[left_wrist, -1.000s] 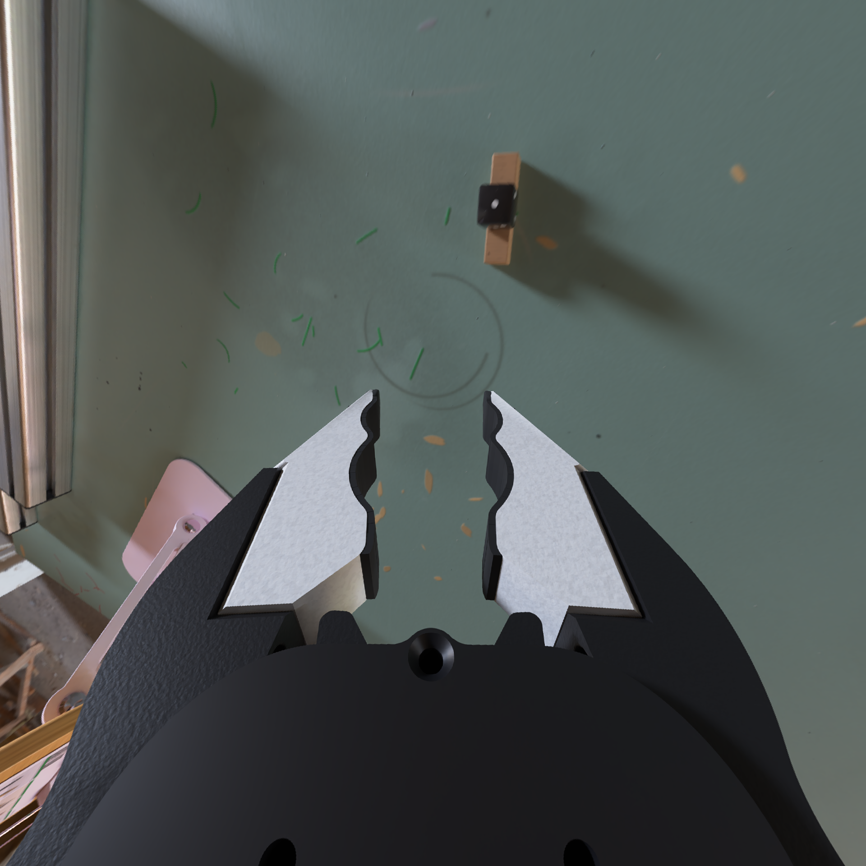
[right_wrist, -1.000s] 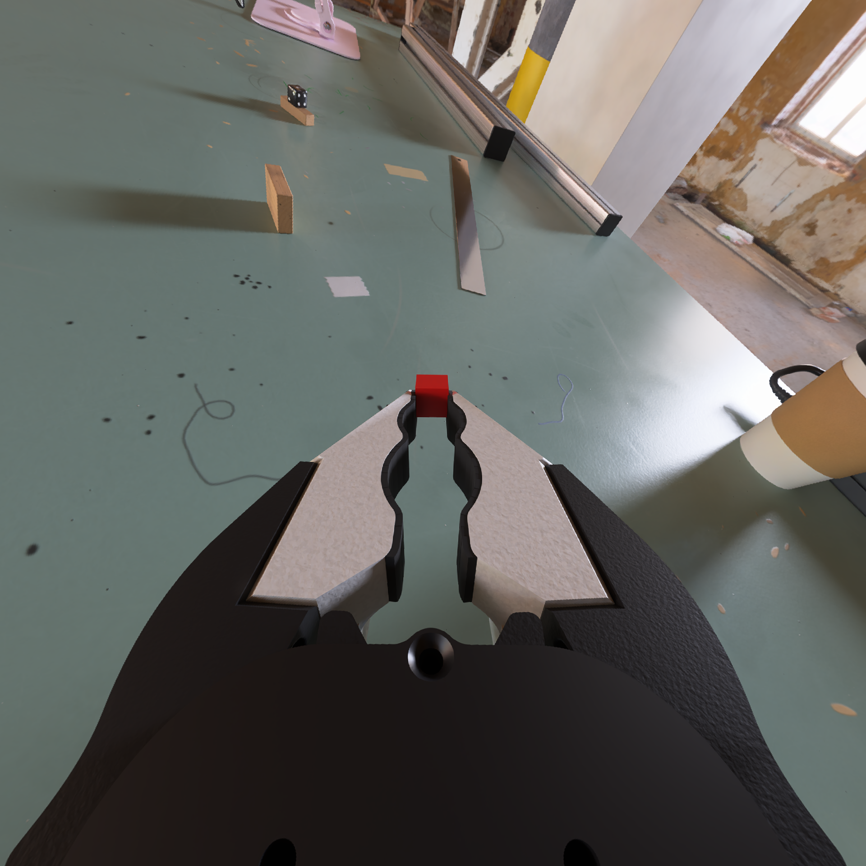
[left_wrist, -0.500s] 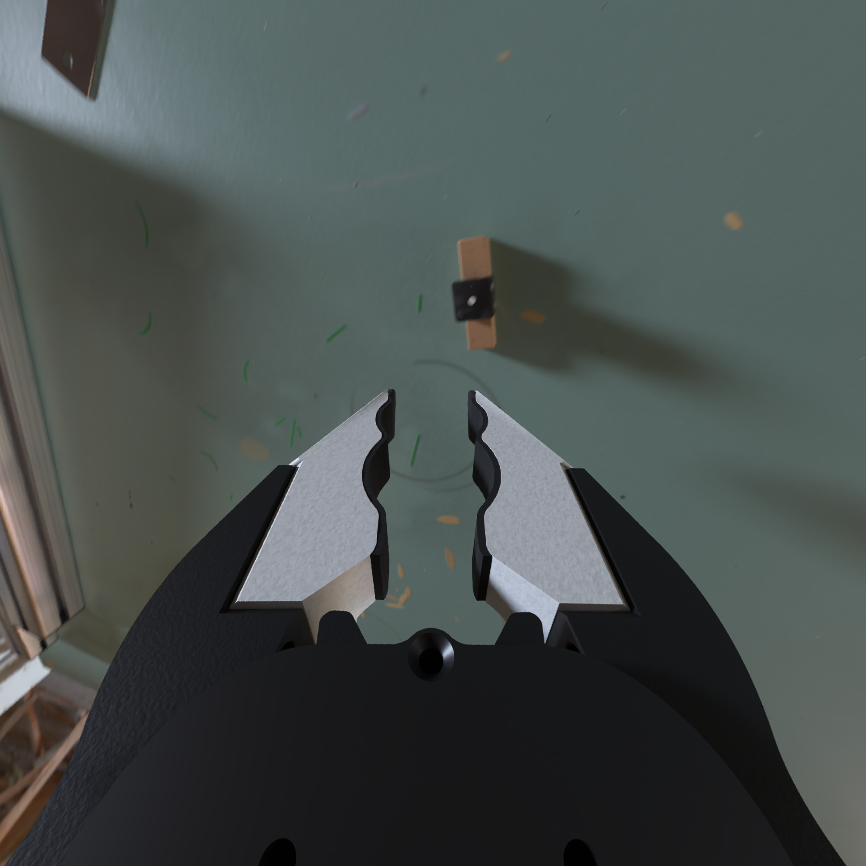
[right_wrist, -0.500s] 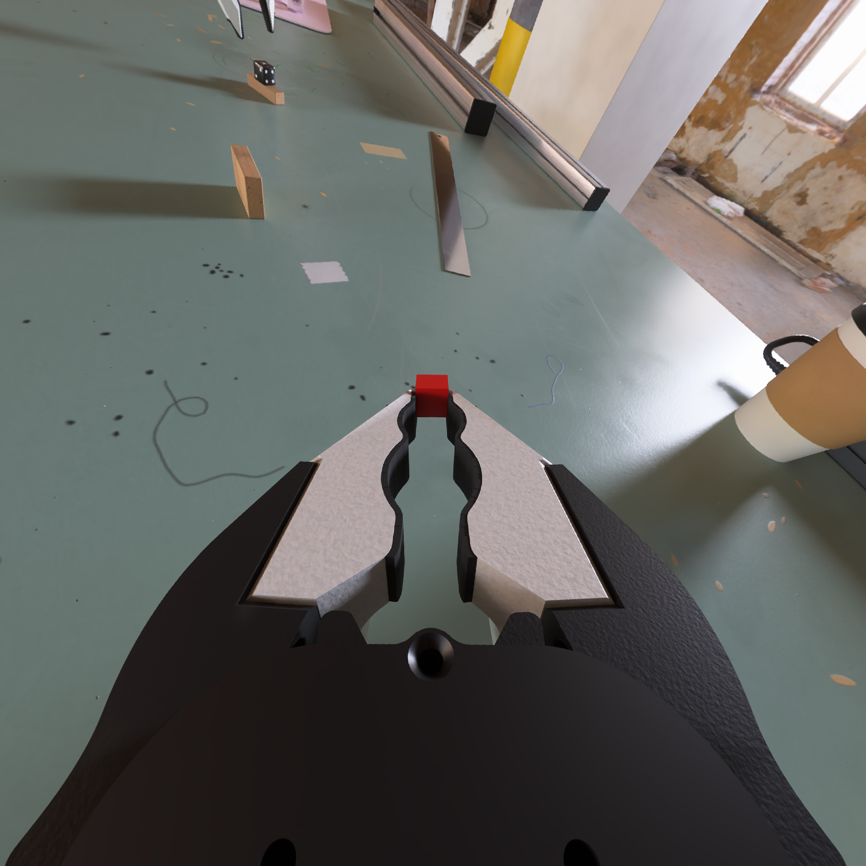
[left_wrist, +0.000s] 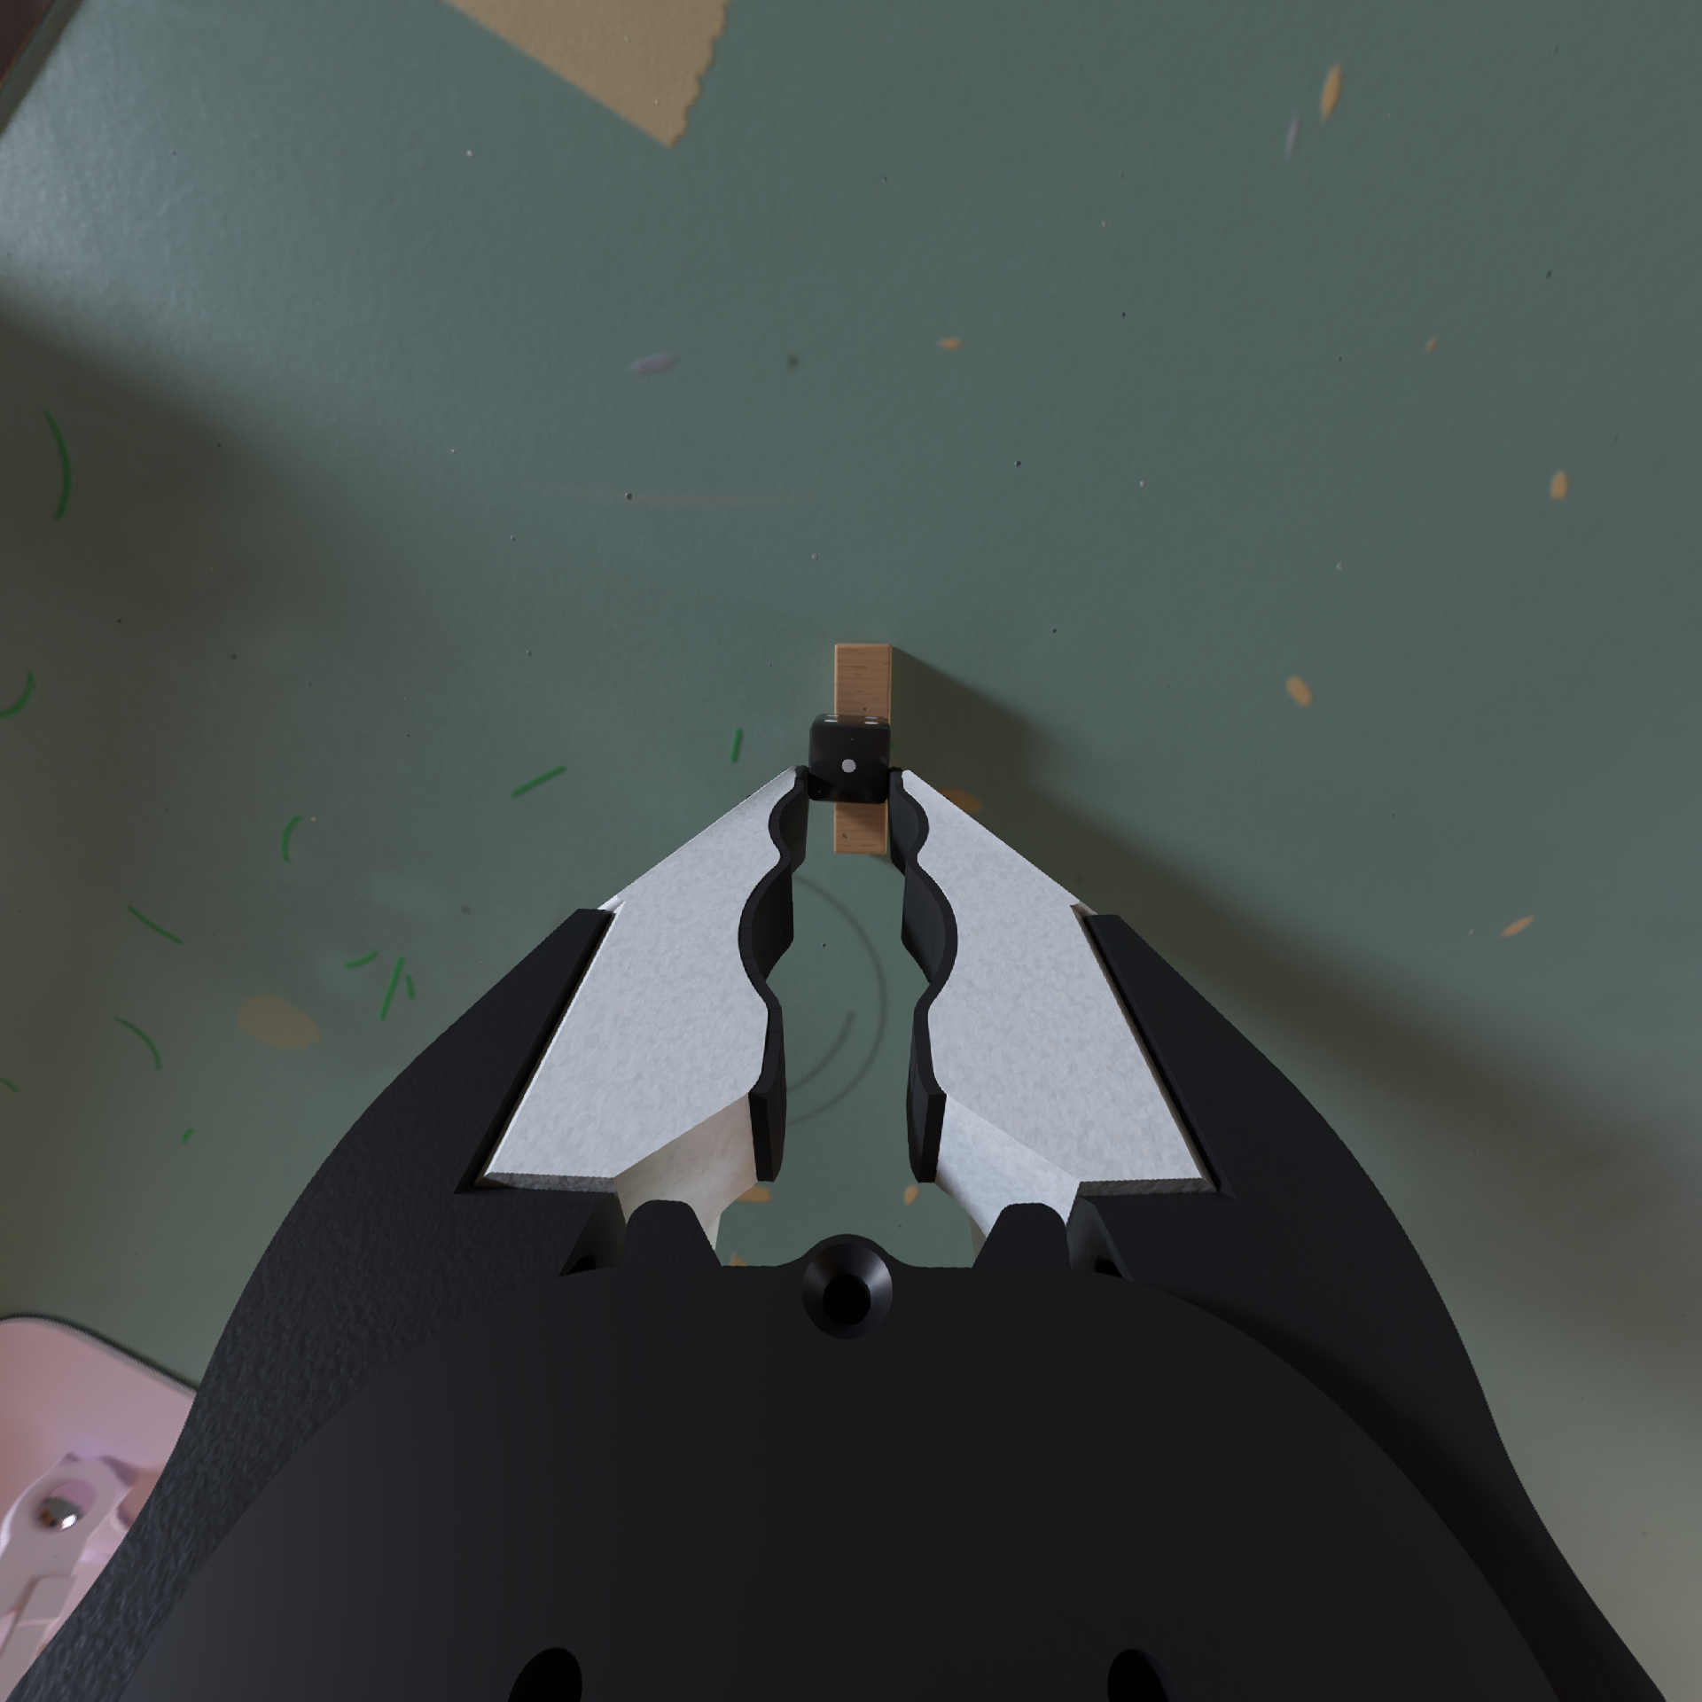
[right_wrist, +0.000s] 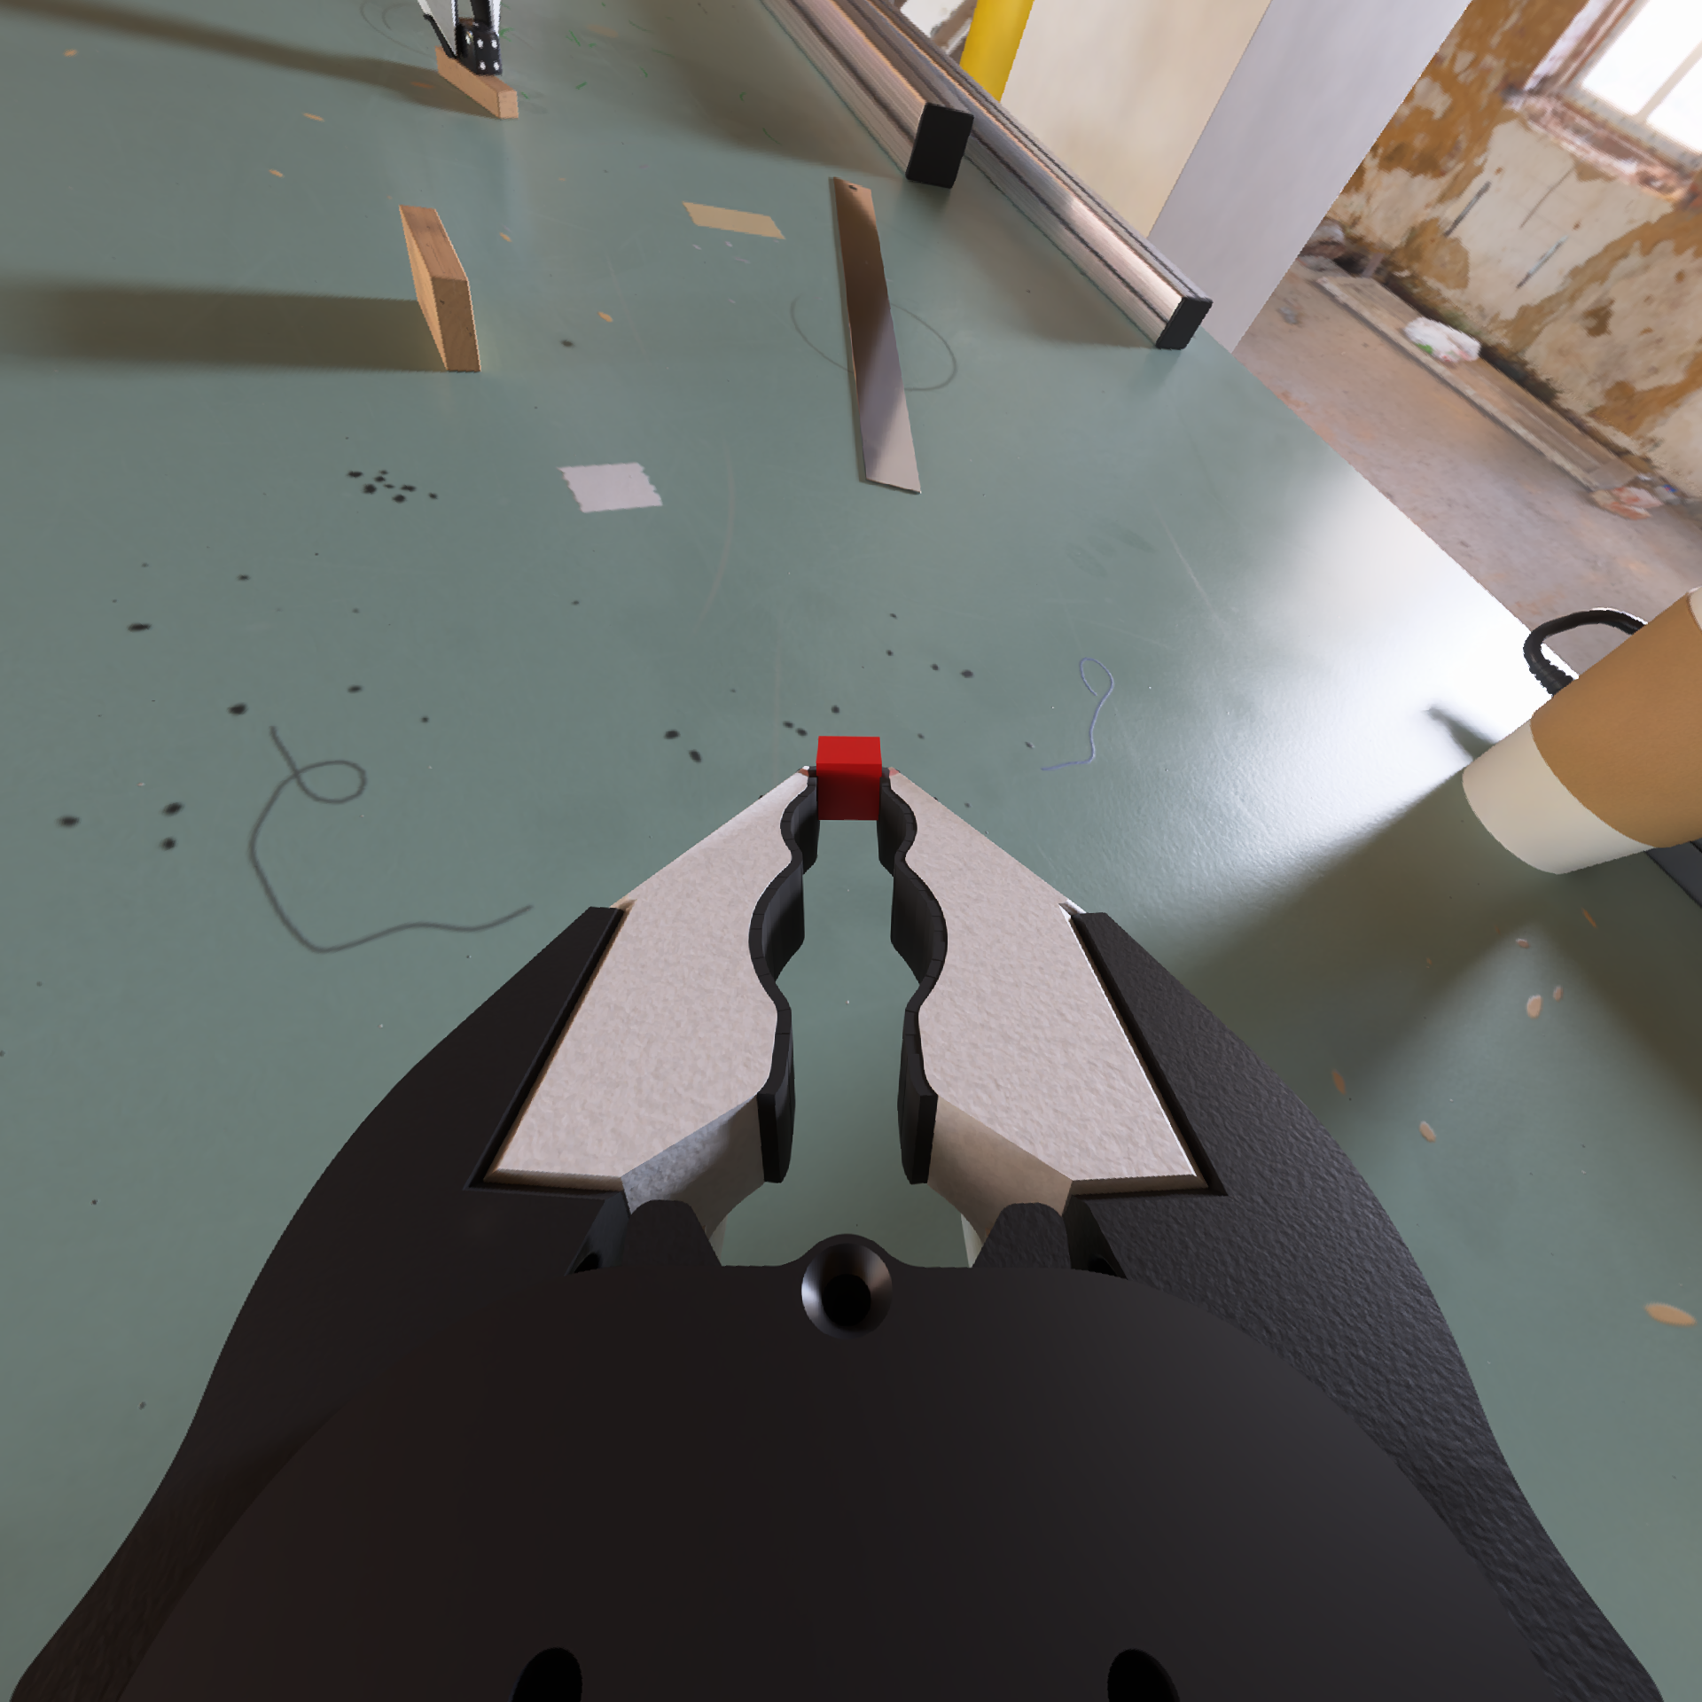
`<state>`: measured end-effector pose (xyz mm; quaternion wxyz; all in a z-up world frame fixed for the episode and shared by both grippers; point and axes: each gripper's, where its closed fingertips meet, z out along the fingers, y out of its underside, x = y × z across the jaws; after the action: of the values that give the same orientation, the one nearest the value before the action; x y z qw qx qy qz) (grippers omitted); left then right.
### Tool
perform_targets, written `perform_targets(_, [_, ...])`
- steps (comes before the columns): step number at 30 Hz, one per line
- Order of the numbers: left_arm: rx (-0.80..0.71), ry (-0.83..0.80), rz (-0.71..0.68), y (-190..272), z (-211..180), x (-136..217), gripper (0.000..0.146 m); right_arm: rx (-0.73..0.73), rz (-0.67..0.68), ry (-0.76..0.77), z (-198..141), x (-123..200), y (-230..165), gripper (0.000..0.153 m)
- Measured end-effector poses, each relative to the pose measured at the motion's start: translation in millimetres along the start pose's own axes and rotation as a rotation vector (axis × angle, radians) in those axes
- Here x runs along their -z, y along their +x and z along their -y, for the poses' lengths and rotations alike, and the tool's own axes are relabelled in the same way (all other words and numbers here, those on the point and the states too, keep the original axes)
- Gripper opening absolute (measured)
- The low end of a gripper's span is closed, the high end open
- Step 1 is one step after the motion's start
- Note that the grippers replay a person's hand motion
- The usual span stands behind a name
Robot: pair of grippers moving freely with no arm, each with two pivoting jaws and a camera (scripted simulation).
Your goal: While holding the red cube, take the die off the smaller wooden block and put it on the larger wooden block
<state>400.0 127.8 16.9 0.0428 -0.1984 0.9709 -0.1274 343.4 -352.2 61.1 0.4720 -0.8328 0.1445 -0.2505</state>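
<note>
A black die (left_wrist: 848, 764) sits on the smaller wooden block (left_wrist: 862, 681), which lies flat on the green table. My left gripper (left_wrist: 848, 785) is shut on the die, one fingertip against each side, and the die rests on the block. My right gripper (right_wrist: 847, 794) is shut on the red cube (right_wrist: 847, 778) and holds it a little above the table. The larger wooden block (right_wrist: 442, 285) stands on edge at the far left of the right wrist view. Farther back in that view are the smaller block (right_wrist: 479, 87) and the die (right_wrist: 482, 44) between the left gripper's fingers.
A flat metal strip (right_wrist: 880, 350) lies right of the larger block. An aluminium rail (right_wrist: 1013, 157) runs along the far table edge. A paper cup (right_wrist: 1602, 764) lies at the right edge. A pink object (left_wrist: 64, 1474) lies near the left gripper. A white patch (right_wrist: 611, 485) is stuck to the table.
My left gripper has moved forward and down to the die, and its jaws have closed from open onto it. The right gripper keeps hold of the red cube and has shifted a little.
</note>
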Motion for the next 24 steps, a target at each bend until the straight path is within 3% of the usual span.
perform_targets(14, [0.058,0.056,0.058,-4,2,9,0.016,0.010,0.007,0.010,2,2,-2,0.011])
perform_targets(19, [0.094,0.189,0.115,-12,29,60,0.016,0.033,0.008,0.026,10,3,-3,0.011])
perform_targets(24, [-0.023,0.333,0.172,16,88,116,0.016,0.046,0.002,0.053,17,7,-4,0.011])
